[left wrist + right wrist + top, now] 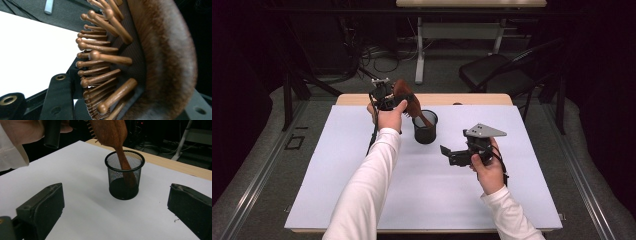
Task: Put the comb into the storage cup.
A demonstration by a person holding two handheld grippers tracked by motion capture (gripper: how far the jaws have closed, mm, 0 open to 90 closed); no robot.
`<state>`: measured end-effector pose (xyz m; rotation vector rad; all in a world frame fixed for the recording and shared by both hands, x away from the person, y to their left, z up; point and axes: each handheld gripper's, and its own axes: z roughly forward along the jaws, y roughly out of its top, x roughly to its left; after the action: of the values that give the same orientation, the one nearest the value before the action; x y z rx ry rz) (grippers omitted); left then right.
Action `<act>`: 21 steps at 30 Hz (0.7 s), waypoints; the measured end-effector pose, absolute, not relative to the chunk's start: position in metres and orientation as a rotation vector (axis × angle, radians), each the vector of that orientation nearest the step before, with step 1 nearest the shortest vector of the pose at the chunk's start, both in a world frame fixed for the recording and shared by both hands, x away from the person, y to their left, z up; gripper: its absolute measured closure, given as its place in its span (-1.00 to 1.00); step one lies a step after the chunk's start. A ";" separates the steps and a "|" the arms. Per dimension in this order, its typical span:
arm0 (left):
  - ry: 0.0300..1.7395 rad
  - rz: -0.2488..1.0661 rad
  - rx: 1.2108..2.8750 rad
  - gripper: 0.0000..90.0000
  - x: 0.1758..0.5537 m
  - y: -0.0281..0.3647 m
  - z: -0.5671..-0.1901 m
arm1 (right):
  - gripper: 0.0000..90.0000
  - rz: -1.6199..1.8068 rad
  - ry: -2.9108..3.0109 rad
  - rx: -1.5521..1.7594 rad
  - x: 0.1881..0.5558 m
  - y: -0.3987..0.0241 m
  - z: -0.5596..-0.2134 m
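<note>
1. Reddish-brown wooden hairbrush (406, 98), bristles (100, 62) the same brown with rounded tips.
2. Black wire-mesh cup (124, 173).
3. White sheet (427, 190) over a pale wood table (472, 99).
4. White sleeves (367, 195).

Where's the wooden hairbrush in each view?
High view: hairbrush upper centre, head in the left gripper, handle in the mesh cup.
Left gripper view: bristles and head across centre-right.
Right gripper view: top centre, handle down in the cup.
Shared landmark: white mat.
</note>
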<state>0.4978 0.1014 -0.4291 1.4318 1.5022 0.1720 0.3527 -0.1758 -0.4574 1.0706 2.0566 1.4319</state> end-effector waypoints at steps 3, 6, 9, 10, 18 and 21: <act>1.507 0.168 1.429 0.06 0.499 0.101 -0.432 | -0.99 1.436 2.048 1.076 0.353 -0.178 -0.457; 1.513 0.160 1.428 0.06 0.499 0.102 -0.435 | -0.99 1.434 2.046 1.076 0.354 -0.179 -0.457; 1.516 0.159 1.427 0.06 0.500 0.102 -0.438 | -0.99 1.433 2.049 1.075 0.354 -0.179 -0.457; 1.517 0.159 1.426 0.06 0.500 0.102 -0.439 | -0.99 1.431 2.049 1.076 0.354 -0.178 -0.457; 1.531 0.147 1.421 0.06 0.501 0.103 -0.447 | -0.99 1.425 2.051 1.068 0.354 -0.178 -0.457; 1.531 0.143 1.423 0.06 0.501 0.104 -0.448 | -0.99 1.424 2.054 1.071 0.354 -0.177 -0.458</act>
<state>0.5014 0.1036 -0.4483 1.4227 1.5309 0.1430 0.3537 -0.1771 -0.4578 1.0707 2.0541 1.4243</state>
